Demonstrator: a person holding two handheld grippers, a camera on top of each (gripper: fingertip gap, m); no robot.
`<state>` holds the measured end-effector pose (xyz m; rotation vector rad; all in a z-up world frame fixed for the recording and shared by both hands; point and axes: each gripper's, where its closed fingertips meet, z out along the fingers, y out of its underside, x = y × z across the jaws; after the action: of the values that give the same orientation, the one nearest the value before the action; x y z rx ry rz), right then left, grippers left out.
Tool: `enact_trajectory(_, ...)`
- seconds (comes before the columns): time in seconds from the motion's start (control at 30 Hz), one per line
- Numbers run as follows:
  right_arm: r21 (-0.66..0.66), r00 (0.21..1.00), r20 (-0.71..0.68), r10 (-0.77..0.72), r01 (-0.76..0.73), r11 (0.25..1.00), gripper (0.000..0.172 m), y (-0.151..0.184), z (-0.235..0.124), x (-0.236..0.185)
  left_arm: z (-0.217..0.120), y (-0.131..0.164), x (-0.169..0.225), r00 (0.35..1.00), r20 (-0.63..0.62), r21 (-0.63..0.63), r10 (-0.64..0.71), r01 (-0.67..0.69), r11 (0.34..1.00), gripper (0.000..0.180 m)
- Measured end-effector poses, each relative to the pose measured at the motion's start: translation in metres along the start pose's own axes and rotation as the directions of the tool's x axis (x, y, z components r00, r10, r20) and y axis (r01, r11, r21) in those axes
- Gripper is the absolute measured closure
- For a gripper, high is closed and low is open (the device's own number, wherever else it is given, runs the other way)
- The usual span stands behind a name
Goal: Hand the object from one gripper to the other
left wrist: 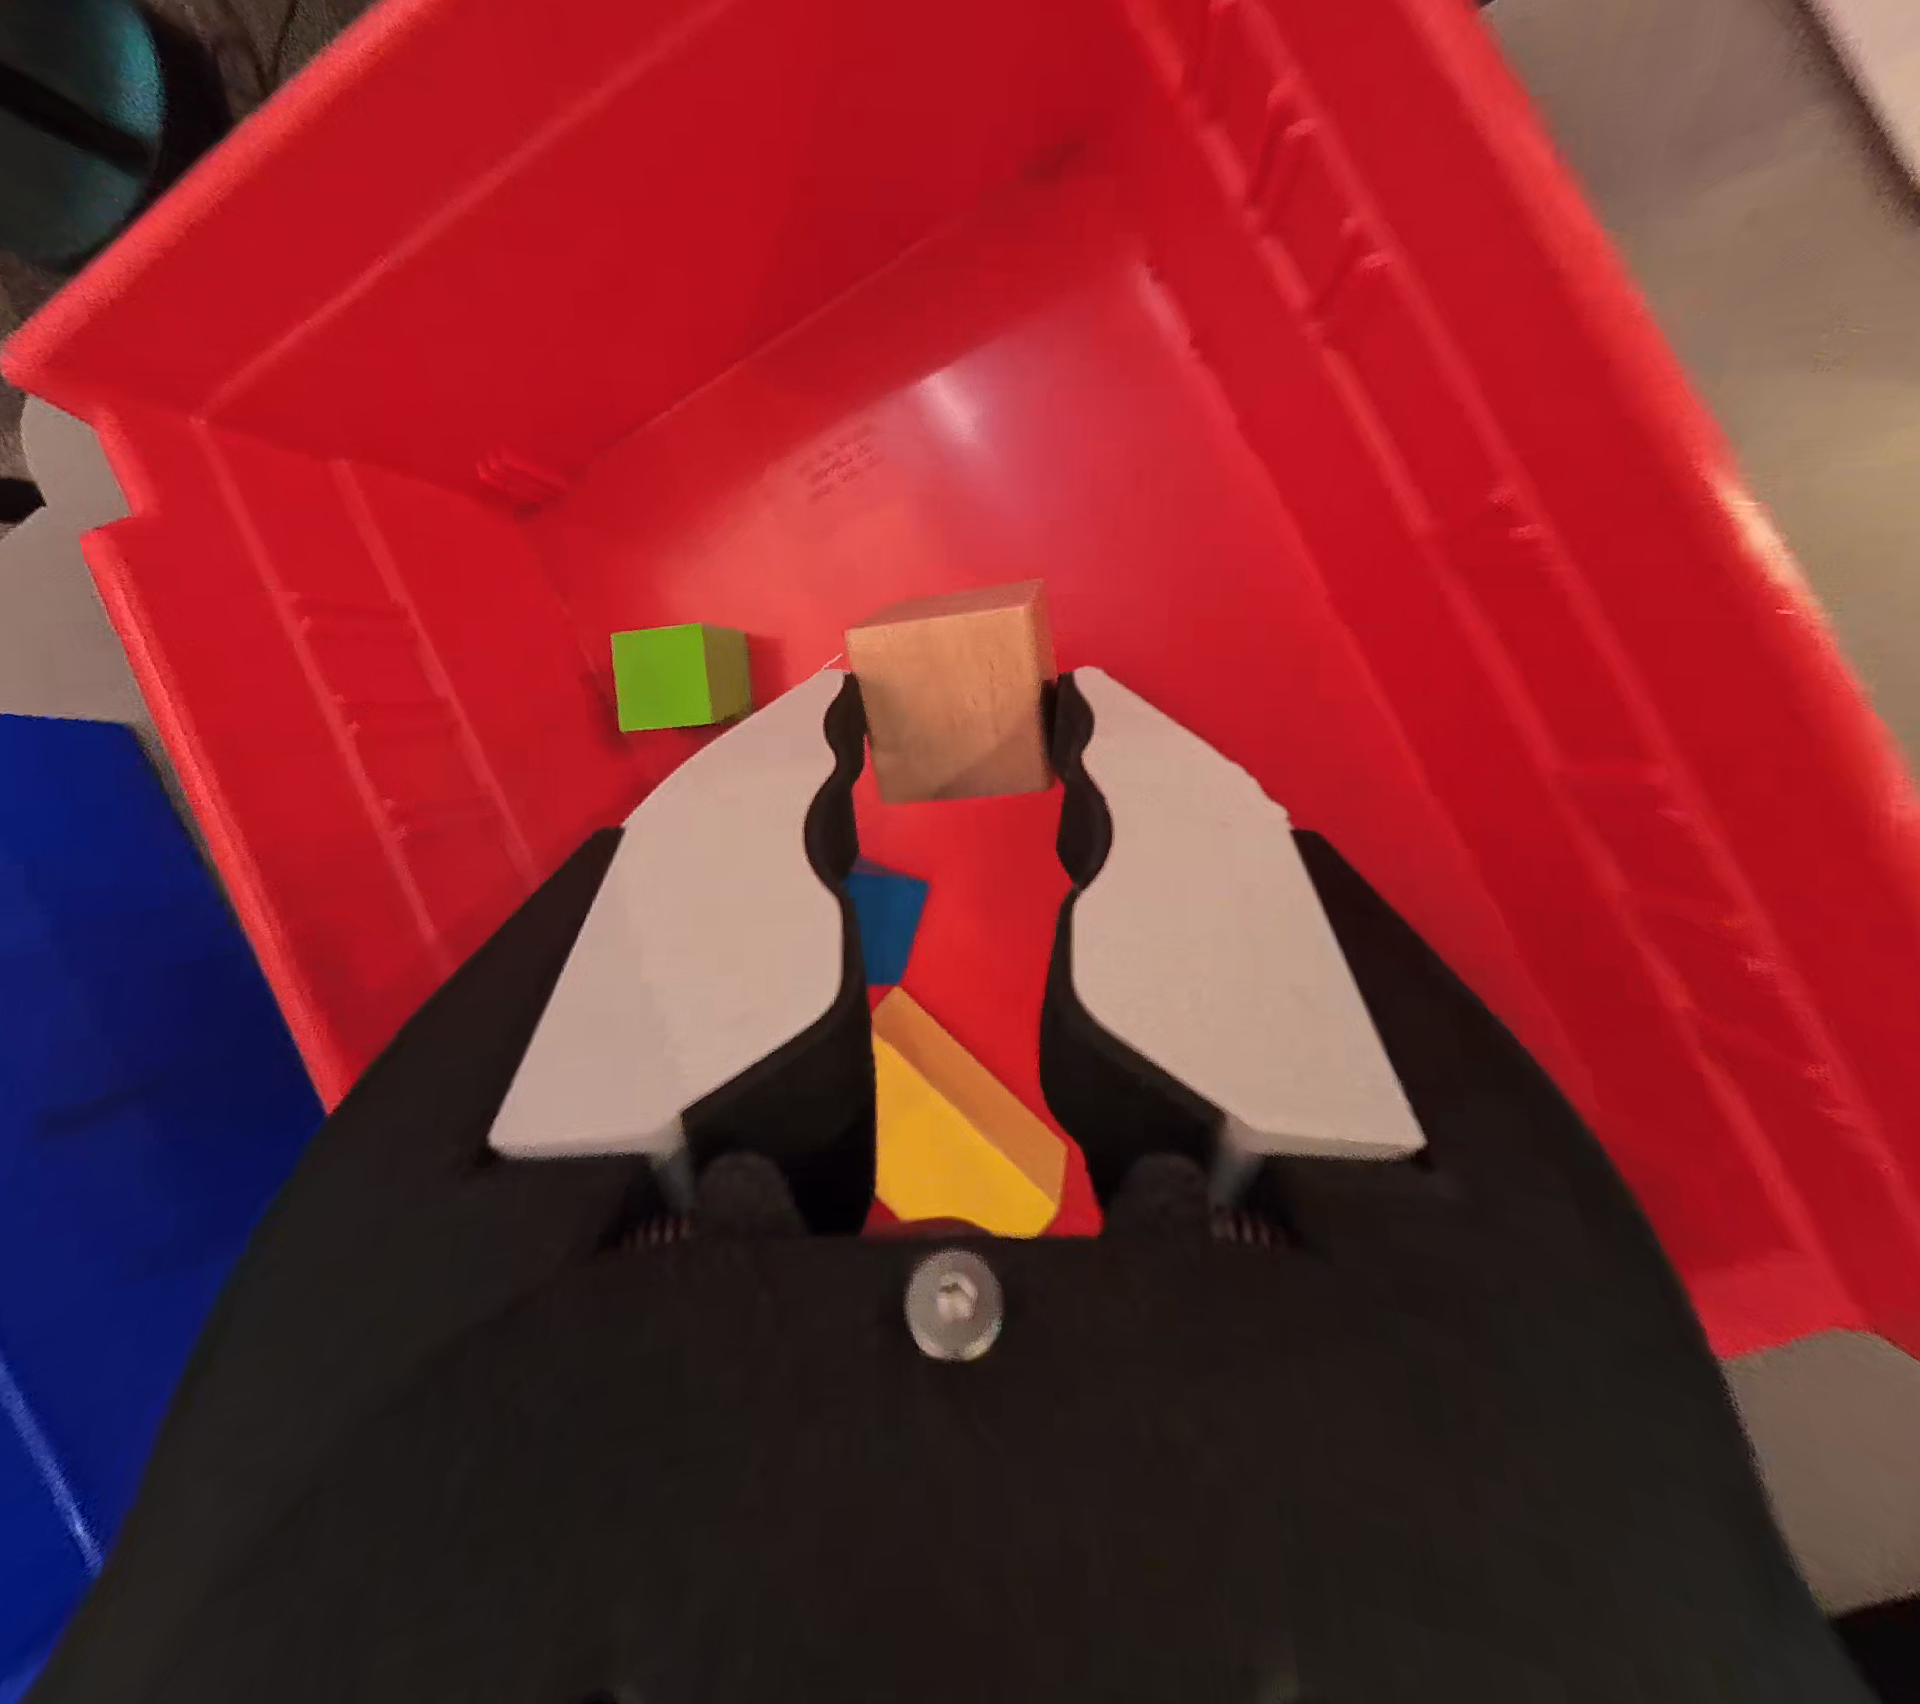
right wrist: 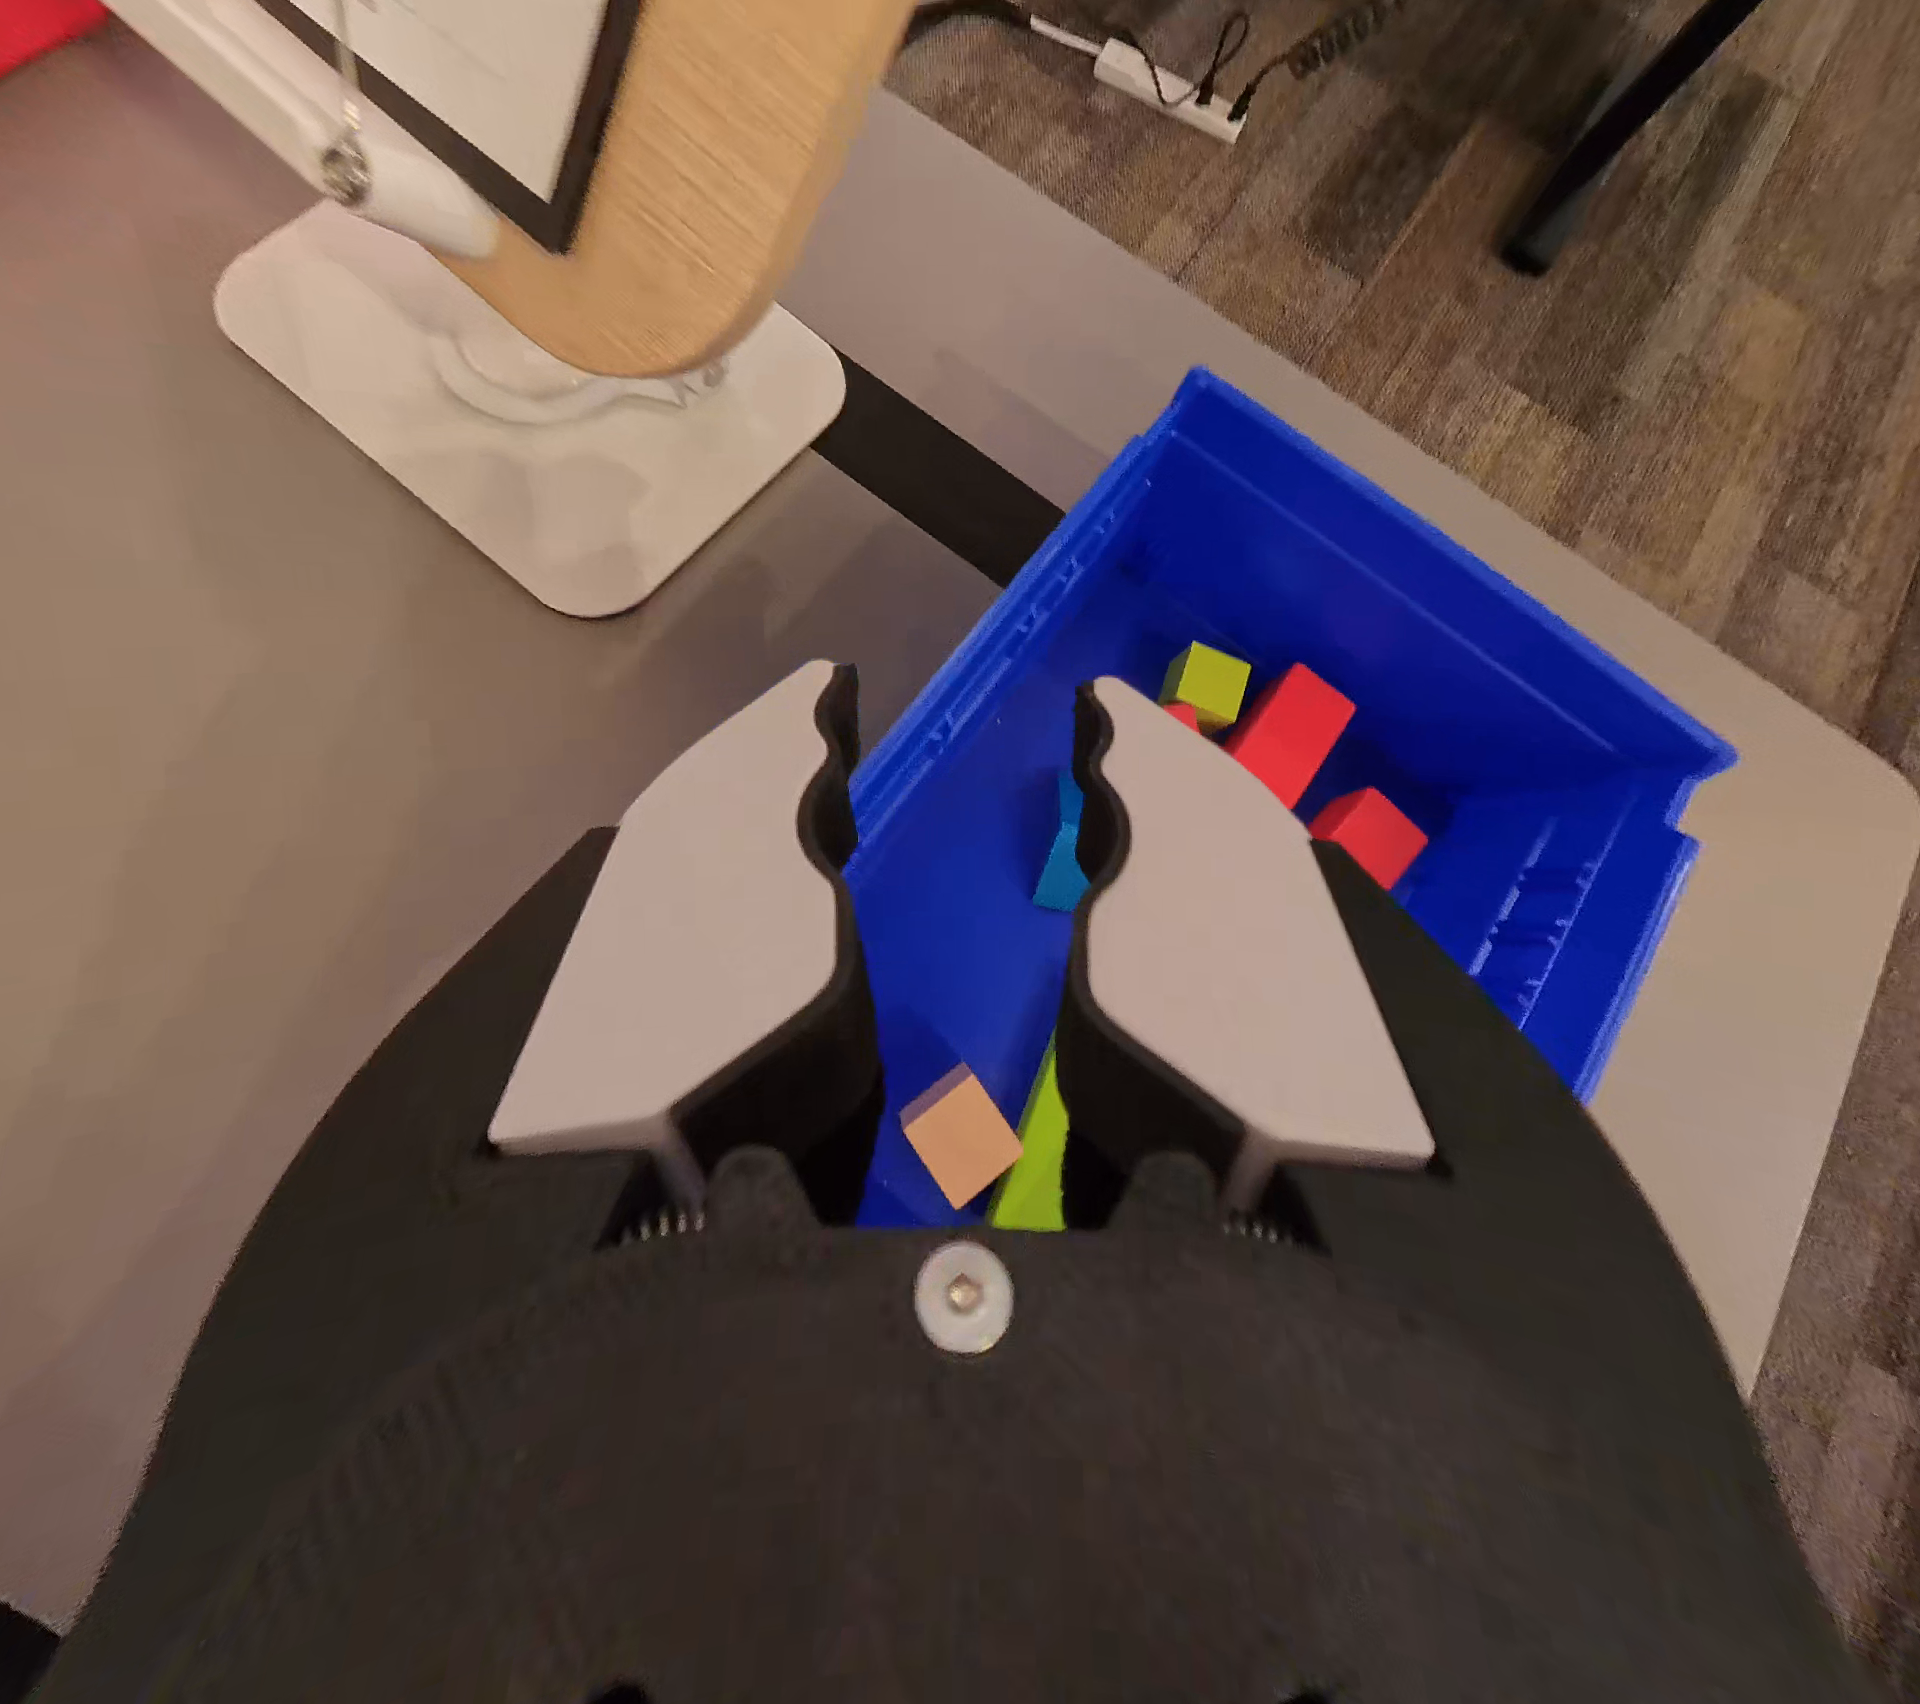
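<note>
wooden block point(left wrist: 951, 698) clamped in left hand-held gripper point(left wrist: 956, 719)

grey table point(right wrist: 260, 719) | on it: blue bin point(right wrist: 1351, 532), red bin point(left wrist: 935, 148), white stand base point(right wrist: 582, 449)

Bare floor point(left wrist: 1039, 449) beyond green cube point(left wrist: 675, 675)

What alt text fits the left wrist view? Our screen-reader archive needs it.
The left gripper clamps a plain wooden block between both fingertips above a red bin. On the bin floor lie a green cube, a blue block and a yellow block; a blue bin stands at left.
</note>
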<state>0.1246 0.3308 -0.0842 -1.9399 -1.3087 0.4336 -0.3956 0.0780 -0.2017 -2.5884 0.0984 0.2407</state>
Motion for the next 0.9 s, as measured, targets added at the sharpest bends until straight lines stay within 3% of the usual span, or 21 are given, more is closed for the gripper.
enact_trajectory(0.17, 0.14, 0.995, 0.01, -0.097, 0.094, 0.986, 0.134, -0.037, -0.025, -0.026, -0.031, -0.014, 0.026, 0.999, -0.03, 0.094, 0.043, -0.04, 0.995, 0.145)
enact_trajectory(0.4, 0.326, 0.934, 0.23, -0.273, 0.19, 0.926, 0.128, -0.078, -0.045, -0.108, -0.083, -0.058, 0.083, 0.982, -0.109, 0.334, 0.152, -0.108, 0.936, 0.145)
enact_trajectory(0.7, 0.443, 0.77, 0.454, -0.448, 0.241, 0.863, 0.115, -0.103, -0.007, -0.219, -0.124, -0.1, 0.199, 0.892, -0.246, 0.543, 0.379, -0.197, 0.816, 0.145)
enact_trajectory(0.9, 0.467, 0.681, 0.561, -0.47, 0.209, 0.859, 0.118, -0.103, 0.01, -0.264, -0.15, -0.117, 0.252, 0.824, -0.302, 0.639, 0.48, -0.198, 0.743, 0.145)
